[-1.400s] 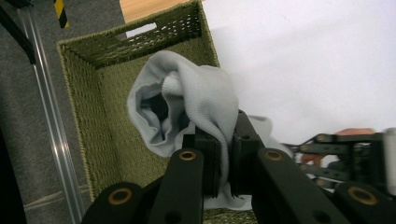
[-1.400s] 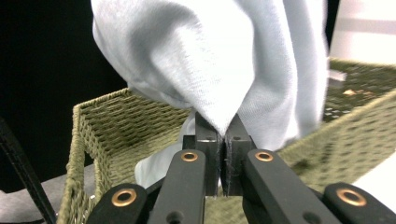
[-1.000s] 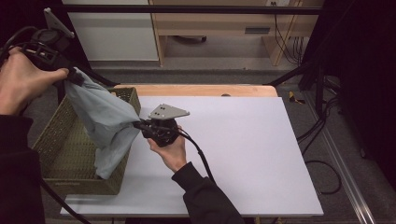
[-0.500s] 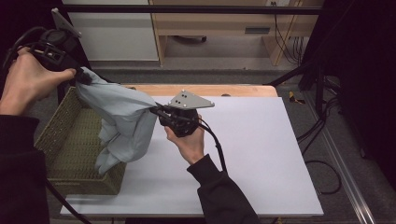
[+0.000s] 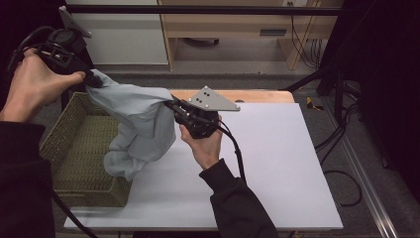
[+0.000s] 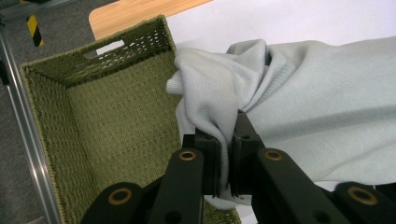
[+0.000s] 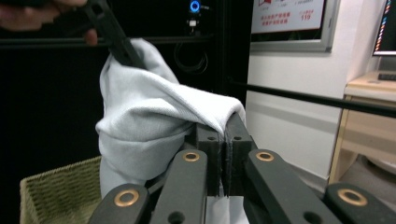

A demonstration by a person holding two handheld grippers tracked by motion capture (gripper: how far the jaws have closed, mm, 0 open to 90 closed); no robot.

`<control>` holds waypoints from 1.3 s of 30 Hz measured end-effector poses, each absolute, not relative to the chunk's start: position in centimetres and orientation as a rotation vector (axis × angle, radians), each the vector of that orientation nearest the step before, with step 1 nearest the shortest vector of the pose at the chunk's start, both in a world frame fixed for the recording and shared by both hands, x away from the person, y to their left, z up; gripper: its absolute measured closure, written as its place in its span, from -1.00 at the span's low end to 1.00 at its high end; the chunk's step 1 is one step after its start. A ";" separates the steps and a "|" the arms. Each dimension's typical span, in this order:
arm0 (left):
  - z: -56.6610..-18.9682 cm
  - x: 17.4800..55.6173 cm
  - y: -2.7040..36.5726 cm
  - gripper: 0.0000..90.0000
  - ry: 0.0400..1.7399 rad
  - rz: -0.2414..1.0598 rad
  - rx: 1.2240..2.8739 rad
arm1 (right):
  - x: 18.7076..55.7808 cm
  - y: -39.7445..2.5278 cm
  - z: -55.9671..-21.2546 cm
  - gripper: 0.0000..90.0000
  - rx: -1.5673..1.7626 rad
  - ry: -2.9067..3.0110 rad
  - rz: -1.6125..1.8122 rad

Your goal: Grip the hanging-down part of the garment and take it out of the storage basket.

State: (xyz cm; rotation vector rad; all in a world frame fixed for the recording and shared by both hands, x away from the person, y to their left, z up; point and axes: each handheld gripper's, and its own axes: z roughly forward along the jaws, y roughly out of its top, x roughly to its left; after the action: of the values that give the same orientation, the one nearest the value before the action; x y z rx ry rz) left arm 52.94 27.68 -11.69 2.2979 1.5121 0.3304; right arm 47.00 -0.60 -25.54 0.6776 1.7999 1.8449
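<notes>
Both grippers pinched the pale grey garment [image 5: 141, 124]: left gripper [image 5: 91, 79] above the basket's [image 5: 69, 148] far edge, right gripper [image 5: 173, 106] over the table [image 5: 277, 163].

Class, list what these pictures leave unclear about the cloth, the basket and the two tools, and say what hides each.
- Cloth: what garment it is; bunched folds hide its shape in the high view.
- Basket: its near left corner, behind the person's sleeve in the high view.
- Left tool: the pinched cloth edge, buried between the jaws in the left gripper view.
- Right tool: the table below, hidden by its own arms in the right gripper view.
</notes>
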 end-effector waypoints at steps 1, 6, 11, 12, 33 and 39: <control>-11.6 52.9 27.6 0.86 1.507 0.327 2.298 | 46.9 -0.7 -25.4 0.96 0.680 1.799 1.843; -11.5 52.9 27.1 0.86 1.494 0.331 2.305 | 46.7 -1.0 -24.4 0.96 0.662 1.759 1.855; -11.6 52.9 26.9 0.86 1.499 0.336 2.307 | 46.7 -1.1 -24.5 0.96 0.655 1.788 1.838; -11.6 52.9 27.0 0.86 1.500 0.333 2.310 | 46.6 -1.1 -24.7 0.96 0.654 1.791 1.834; -14.1 54.0 26.3 0.86 1.514 0.301 2.363 | 47.7 1.4 -36.1 0.74 0.767 2.120 1.764; -14.4 54.0 26.6 0.86 1.516 0.297 2.360 | 47.6 1.7 -36.5 0.24 0.744 2.194 1.765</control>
State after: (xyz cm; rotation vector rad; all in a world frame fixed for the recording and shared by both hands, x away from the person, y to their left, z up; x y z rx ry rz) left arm 54.02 26.55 -14.37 2.3603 1.5157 0.2973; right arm 47.63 1.65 -36.51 0.7438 2.1938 1.7646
